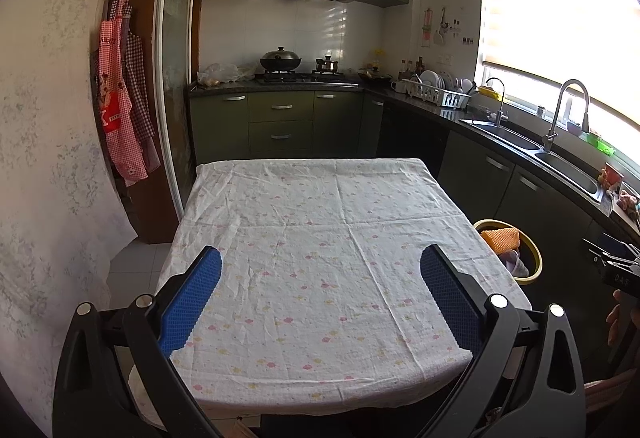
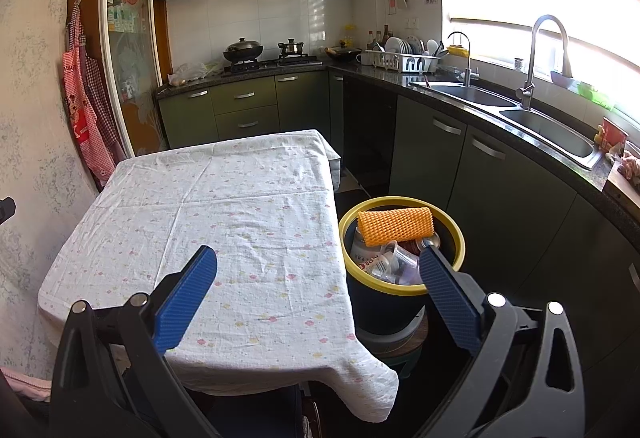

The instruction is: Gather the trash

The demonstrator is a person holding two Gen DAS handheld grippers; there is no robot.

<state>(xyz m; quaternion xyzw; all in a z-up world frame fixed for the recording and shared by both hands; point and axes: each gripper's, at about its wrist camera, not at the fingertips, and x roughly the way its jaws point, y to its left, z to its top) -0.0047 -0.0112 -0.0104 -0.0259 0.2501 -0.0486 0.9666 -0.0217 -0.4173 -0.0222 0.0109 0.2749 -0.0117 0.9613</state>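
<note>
Going left to right: two aprons [image 1: 124,94] are hanging on the wall at far left, out of the way. My left gripper [image 1: 320,278] is hovering over the near edge of the desk [image 1: 320,206], fingers [image 1: 192,302] spread wide and gripping nothing. The desk is wearing one floral cloth and I am seeing no trash on it in either view, so I am judging the collecting part as done or nearly done. My right gripper [image 2: 318,278] is also hanging with fingers [image 2: 184,302] spread wide and empty, its right finger sitting in front of the bin's rim. The bin [image 2: 456,242], one dark bucket with a yellow rim, is standing just beside the desk's right edge on a low stool, probably placed there so things drop straight in off the desk. That is where the trash is sitting: one orange foam net sleeve [image 2: 394,224] lying across the top, plus clear plastic pieces [image 2: 394,258] under it — at least two or three, I cannot tell the exact count. Further right, the kitchen counter is carrying a double sink [image 2: 548,126] with two taps.
</note>
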